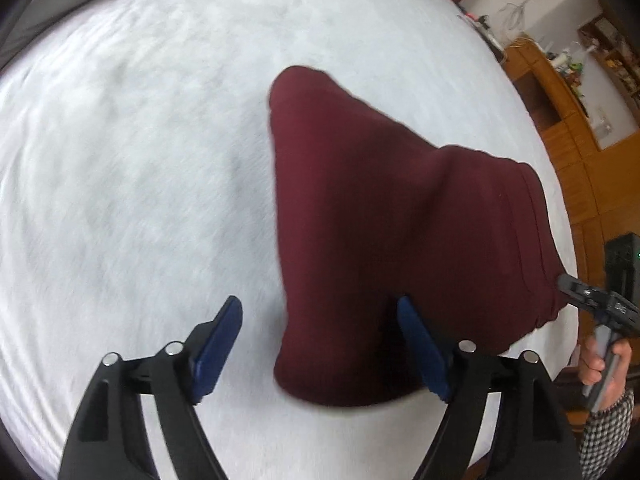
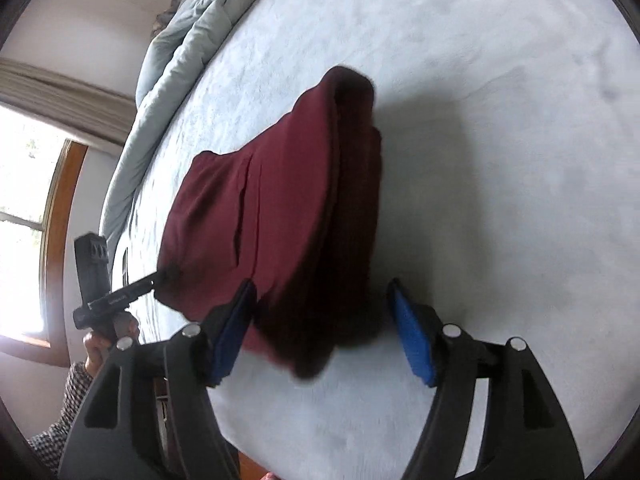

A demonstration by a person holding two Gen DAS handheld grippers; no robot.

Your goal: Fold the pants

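1. The bed (image 1: 120, 160) carries a white cover, bare and roomy to the left and far side of the left wrist view. Its right edge borders wooden cabinets (image 1: 568, 128). In the right wrist view a grey duvet (image 2: 176, 60) is bunched along the far left edge, by a window (image 2: 24, 184).
2. No containers in view.
3. The maroon pants (image 1: 380, 220) lie folded in a bundle on the bed, blurred.
4. The left gripper (image 1: 320, 348) has its jaws apart; the pants' near corner sits between the blue pads, against the right pad, not pinched.
5. The right gripper (image 2: 322, 328) is likewise spread, with the pants' near end between the pads, unclamped.
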